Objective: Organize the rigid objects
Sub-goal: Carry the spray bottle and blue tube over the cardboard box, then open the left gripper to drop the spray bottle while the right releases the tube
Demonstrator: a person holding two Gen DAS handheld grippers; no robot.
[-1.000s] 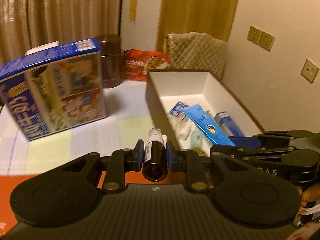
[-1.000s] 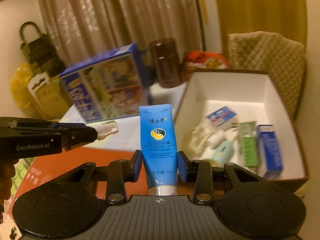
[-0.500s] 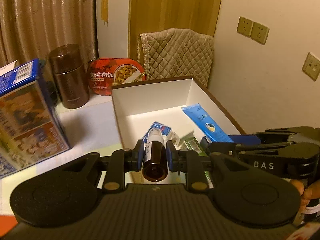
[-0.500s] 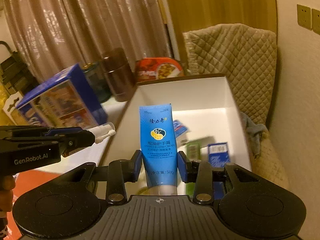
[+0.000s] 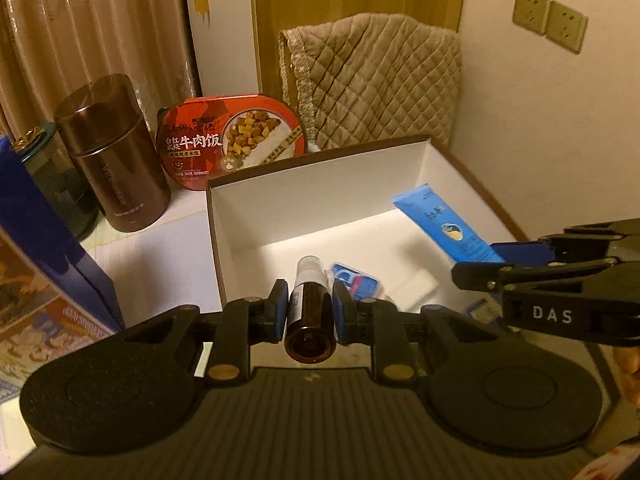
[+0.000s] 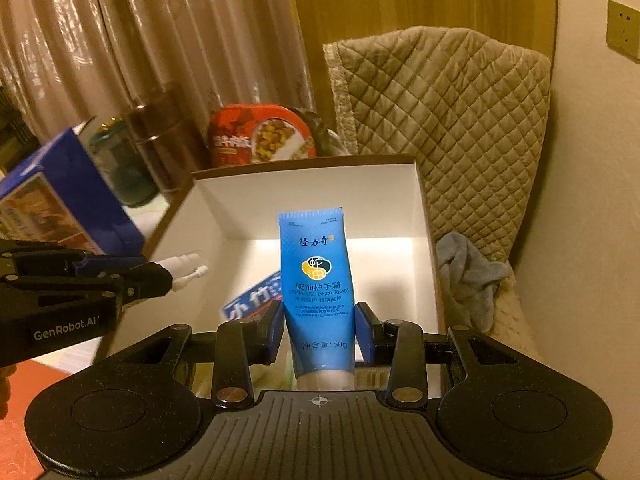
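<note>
My left gripper (image 5: pixel 307 312) is shut on a small brown spray bottle (image 5: pixel 310 312) with a white nozzle, held over the near left part of the open white box (image 5: pixel 280 196). My right gripper (image 6: pixel 318 330) is shut on a blue hand cream tube (image 6: pixel 316 280), held over the same box (image 6: pixel 312 188). The tube also shows in the left wrist view (image 5: pixel 444 224), and the bottle's white nozzle shows in the right wrist view (image 6: pixel 186 264). A blue-and-white packet (image 5: pixel 354 282) lies on the box floor.
On the table left of the box stand a brown canister (image 5: pixel 110 156), a red ready-meal tub (image 5: pixel 232 142) and a large blue carton (image 5: pixel 44 248). A quilted cover (image 5: pixel 372 80) and a wall stand behind the box. A grey cloth (image 6: pixel 468 264) lies to its right.
Both grippers have moved forward and right from over the table to over the box, each still holding its item. The box now fills the middle of both views.
</note>
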